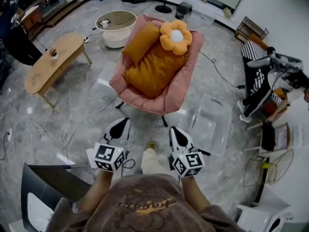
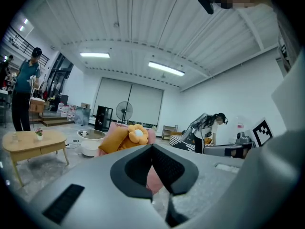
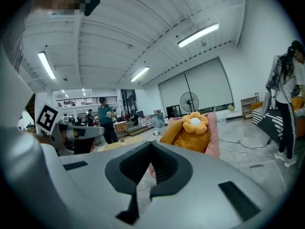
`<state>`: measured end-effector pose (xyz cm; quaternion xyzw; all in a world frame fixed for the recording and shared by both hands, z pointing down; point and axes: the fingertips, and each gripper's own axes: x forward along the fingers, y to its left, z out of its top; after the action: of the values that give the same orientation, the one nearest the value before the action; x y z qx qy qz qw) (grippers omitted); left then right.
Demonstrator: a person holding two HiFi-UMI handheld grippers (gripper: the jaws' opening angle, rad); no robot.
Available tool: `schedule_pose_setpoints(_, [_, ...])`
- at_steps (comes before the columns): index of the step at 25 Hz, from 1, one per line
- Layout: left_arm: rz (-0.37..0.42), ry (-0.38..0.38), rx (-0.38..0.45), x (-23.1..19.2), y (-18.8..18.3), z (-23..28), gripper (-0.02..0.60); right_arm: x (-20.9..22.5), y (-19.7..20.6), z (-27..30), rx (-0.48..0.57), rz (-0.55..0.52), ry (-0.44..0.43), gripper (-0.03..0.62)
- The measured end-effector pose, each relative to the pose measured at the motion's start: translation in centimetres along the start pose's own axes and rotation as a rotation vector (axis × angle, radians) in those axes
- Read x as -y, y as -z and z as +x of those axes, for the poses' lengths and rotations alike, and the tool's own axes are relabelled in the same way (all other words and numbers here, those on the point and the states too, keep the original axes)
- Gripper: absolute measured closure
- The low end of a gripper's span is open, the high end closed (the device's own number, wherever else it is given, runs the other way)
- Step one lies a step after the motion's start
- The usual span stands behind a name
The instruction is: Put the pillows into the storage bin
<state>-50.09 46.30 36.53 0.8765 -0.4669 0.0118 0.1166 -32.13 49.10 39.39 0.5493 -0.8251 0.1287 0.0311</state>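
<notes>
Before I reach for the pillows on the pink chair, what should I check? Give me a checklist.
1. Left gripper empty: ok. Jaws open for a grasp: not ok, they are shut.
2. Right gripper empty: ok. Jaws open: not ok, shut too.
3. Flower pillow and orange pillows lying uncovered on the pink chair: ok.
4. Clear storage bin on the floor beside the chair: ok. Lid off: cannot tell.
5. Path free of the floor cable: not ok.

Grey marble floor [image 1: 82, 100] crossed by cables [image 1: 46, 132]. Pink armchair [image 1: 181, 86] at twelve o'clock, wooden coffee table [image 1: 50, 64] at ten, striped lounger [image 1: 252, 52] at two. Strip lights [image 2: 166, 68] line a white ribbed ceiling [image 2: 143, 23].
</notes>
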Motion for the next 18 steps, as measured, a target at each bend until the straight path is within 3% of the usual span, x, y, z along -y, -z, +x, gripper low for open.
schedule_pose_setpoints(12, [-0.004, -0.032, -0.017, -3.2, -4.6, 17.5, 0.577, 12.6, -5.7, 12.5, -0.024, 0.031, -0.024, 0.592])
schedule_pose_setpoints(18, [-0.001, -0.073, -0.009, -4.6, -5.7, 23.6, 0.577, 17.4, -7.0, 17.2, -0.033, 0.035, -0.051, 0.592])
